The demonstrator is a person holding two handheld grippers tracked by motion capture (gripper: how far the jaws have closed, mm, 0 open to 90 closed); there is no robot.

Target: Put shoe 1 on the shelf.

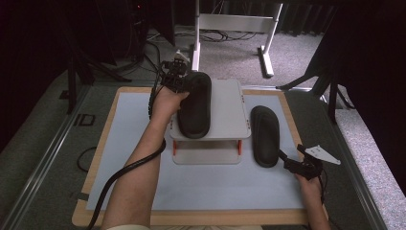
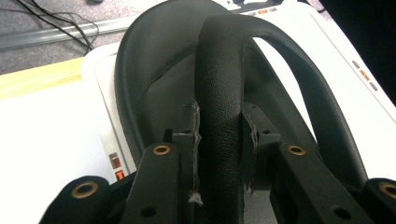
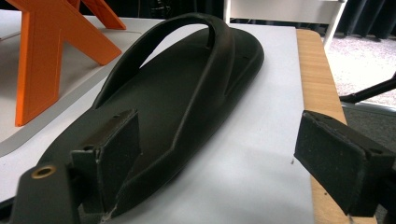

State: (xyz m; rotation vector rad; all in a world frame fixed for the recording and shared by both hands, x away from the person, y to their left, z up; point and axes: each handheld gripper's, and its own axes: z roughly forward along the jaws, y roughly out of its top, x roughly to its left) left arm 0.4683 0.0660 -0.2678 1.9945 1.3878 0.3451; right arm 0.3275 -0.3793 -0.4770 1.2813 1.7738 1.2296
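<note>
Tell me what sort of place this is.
Probably a lab or test room set up for recording handling work: a mat-covered table with a small rack and two black sandals, on grey carpet with loose cables and dark curtains behind.

Left tool (image 2: 219,140) clamped; right tool (image 3: 233,154) jaws spread.

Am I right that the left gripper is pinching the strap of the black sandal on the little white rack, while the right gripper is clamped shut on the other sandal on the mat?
Not quite. The left gripper does pinch the strap of the sandal on the rack, but the right gripper is open: in the right gripper view its jaws stand wide apart by the heel of the second sandal, gripping nothing.
</note>
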